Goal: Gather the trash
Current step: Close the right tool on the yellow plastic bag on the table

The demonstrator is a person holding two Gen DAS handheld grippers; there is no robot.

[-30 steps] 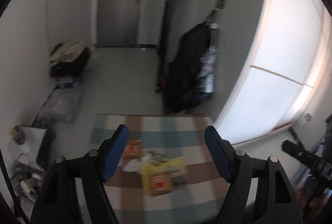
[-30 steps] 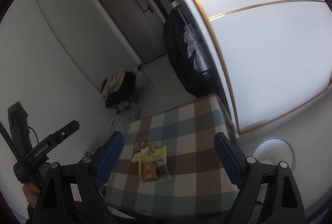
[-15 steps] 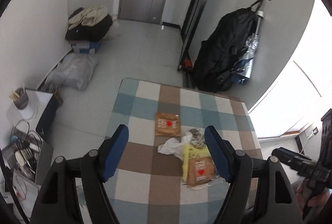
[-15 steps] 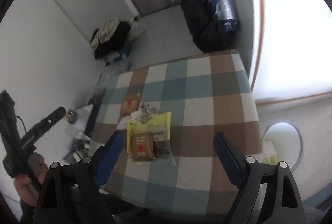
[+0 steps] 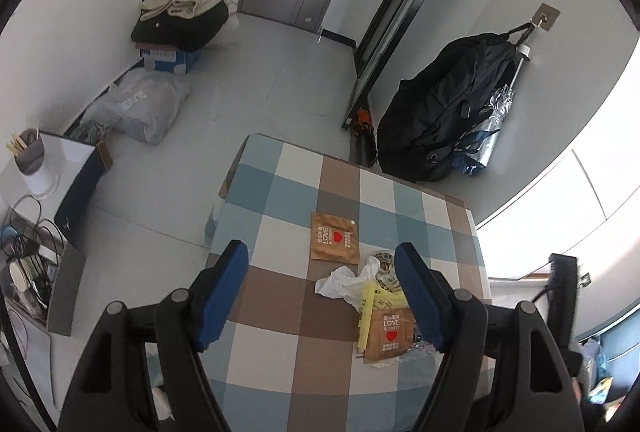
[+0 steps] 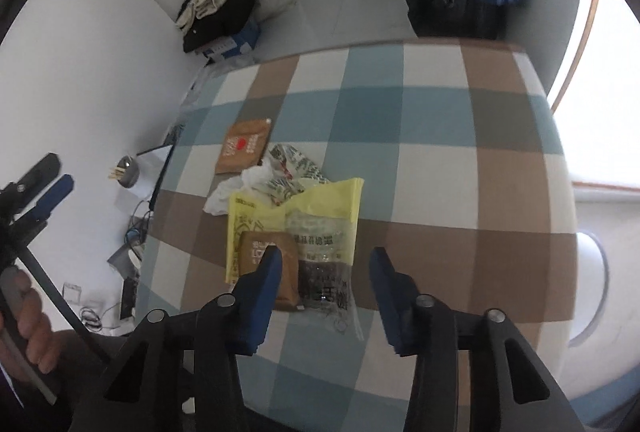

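You are on the approach, with nothing picked up yet. Your right gripper (image 6: 324, 264) hangs over the near end of the trash pile on the checked worktop (image 6: 440, 119), its jaws half closed and just narrowing, with nothing pressed between them: the clear packet (image 6: 324, 264) with dark contents lies in the gap below, and the brown packet (image 6: 256, 252) sits partly behind the left jaw. Both rest on the yellow plastic bag (image 6: 320, 199). Beyond the jaws lie crumpled printed wrappers (image 6: 296, 167), a white plastic bag (image 6: 236, 187) and, farther off to the left, a second brown packet (image 6: 244, 147) lying apart from the pile.

Your left gripper (image 5: 322, 286) holds its jaws wide and empty. Its right jaw overlaps the pile, the second brown packet lies just beyond the gap, and bare worktop lies between the jaws.

Next, I judge you should lower the right jaws until they straddle an edge of the clear packet, then close. Flat film gives little to pinch, so take a raised corner.

The brown packets read "LOVE" with a red heart, and the nearer one shows "LOVE & TASTY", as far as I can make out. The clear packet carries large characters too blurred to read.
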